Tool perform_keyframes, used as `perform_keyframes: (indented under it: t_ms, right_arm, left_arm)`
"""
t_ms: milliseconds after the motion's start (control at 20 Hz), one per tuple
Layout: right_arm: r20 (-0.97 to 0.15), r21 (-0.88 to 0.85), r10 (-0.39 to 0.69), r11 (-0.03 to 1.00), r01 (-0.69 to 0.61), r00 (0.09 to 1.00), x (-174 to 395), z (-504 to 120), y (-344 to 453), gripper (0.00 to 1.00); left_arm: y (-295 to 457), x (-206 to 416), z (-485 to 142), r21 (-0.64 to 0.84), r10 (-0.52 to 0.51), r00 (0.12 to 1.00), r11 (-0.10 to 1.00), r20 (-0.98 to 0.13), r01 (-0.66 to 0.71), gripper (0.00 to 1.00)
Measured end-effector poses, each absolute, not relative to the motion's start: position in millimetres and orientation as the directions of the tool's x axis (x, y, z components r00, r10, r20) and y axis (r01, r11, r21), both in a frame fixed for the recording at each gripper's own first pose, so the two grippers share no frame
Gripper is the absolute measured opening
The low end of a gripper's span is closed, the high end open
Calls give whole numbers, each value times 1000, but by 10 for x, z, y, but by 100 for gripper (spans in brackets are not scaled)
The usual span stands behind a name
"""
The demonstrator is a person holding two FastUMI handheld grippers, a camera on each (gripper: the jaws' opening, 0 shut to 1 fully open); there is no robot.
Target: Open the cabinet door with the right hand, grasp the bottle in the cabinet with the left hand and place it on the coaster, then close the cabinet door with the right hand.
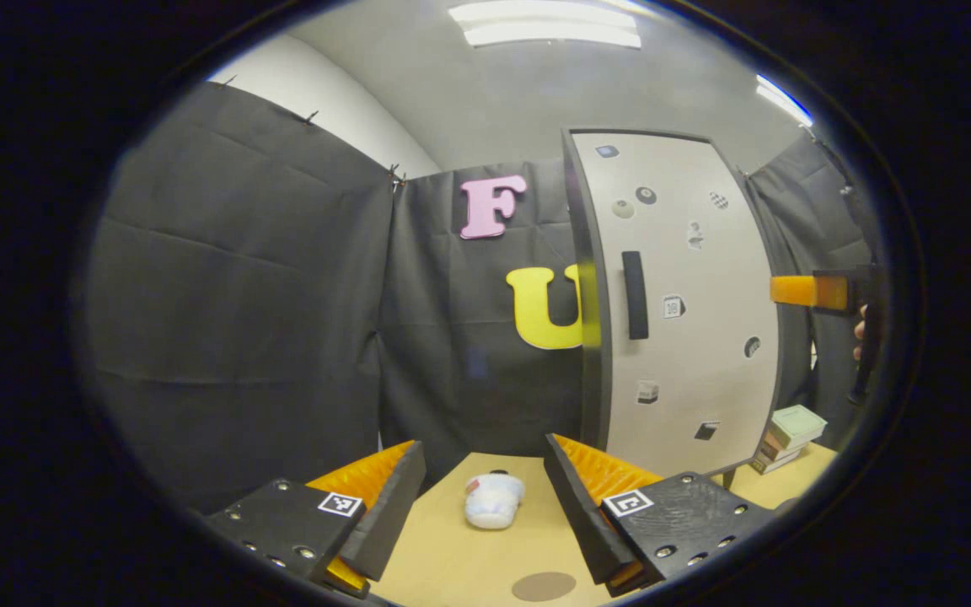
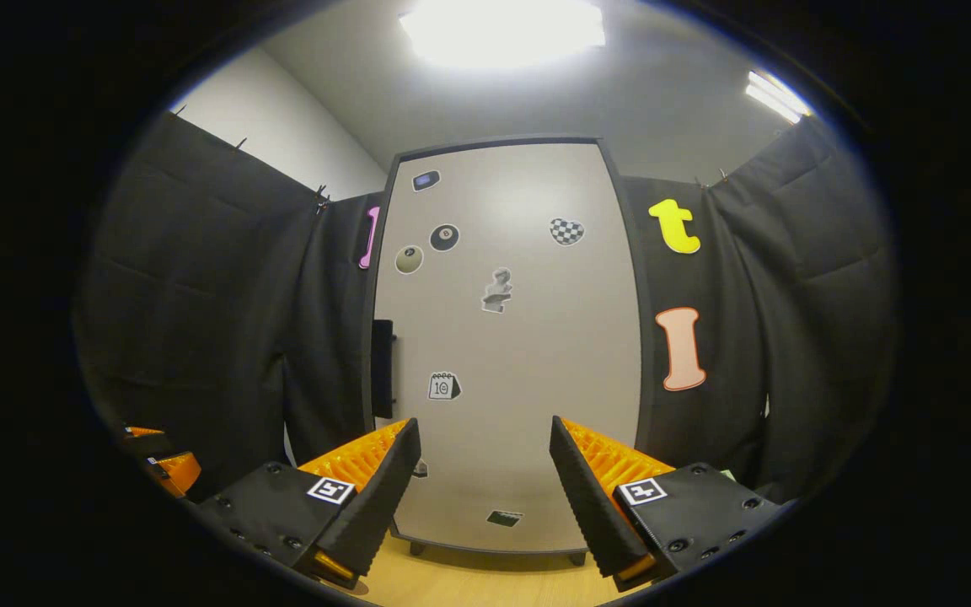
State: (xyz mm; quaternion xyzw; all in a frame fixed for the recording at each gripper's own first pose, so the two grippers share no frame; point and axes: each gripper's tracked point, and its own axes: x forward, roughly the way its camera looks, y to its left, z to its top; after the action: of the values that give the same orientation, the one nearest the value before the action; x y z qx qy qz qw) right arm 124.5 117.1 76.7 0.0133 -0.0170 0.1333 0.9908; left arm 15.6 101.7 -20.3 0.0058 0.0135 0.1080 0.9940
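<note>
The cabinet (image 1: 688,295) stands upright on the desk (image 1: 485,556), in front of the black cloth wall. Its pale door (image 2: 506,337) is shut, flush with the dark frame. The door carries several small stickers. A dark vertical handle (image 1: 635,295) sits near the door's left edge in the left gripper view; in the right gripper view the same handle (image 2: 382,368) appears edge-on at the door's left side.

The bottle is not visible; the cabinet interior is hidden behind the shut door.

Left gripper (image 1: 485,480): the jaws stand wide apart and hold nothing. The gripper hovers above the desk, aimed at the cloth wall to the left of the cabinet. Between the jaws, farther off on the desk, lies a small white object (image 1: 493,499) on its side; what it is cannot be told. Nearer the camera, a round brown coaster (image 1: 543,586) lies flat on the desk, apart from the white object.

Right gripper (image 2: 485,472): the jaws stand wide apart and hold nothing. The gripper faces the cabinet door squarely and does not touch it or the handle. In the left gripper view the right gripper (image 1: 814,291) shows to the right of the cabinet, with a hand (image 1: 861,333) on its grip.

A stack of small boxes (image 1: 789,437) rests on the desk beside the cabinet's lower right corner. The cabinet stands on short feet (image 2: 494,552) above the desk surface.
</note>
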Motion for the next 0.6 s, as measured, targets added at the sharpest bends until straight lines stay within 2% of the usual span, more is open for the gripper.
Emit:
perform_keyframes:
  t_ms: [250, 350, 600]
  right_arm:
    - [60, 21, 296, 954, -298, 953, 1522, 885, 1638, 96]
    - [61, 31, 307, 951, -309, 950, 1640, 930, 1801, 98]
    - [51, 36, 304, 951, -306, 951, 1964, 989, 2101, 98]
  left_arm:
    - [1626, 48, -312, 15, 292, 956, 956, -41, -292, 86]
    - [1849, 4, -348, 27, 317, 947, 948, -46, -316, 89]
    - [2246, -33, -450, 47, 349, 935, 937, -56, -347, 86]
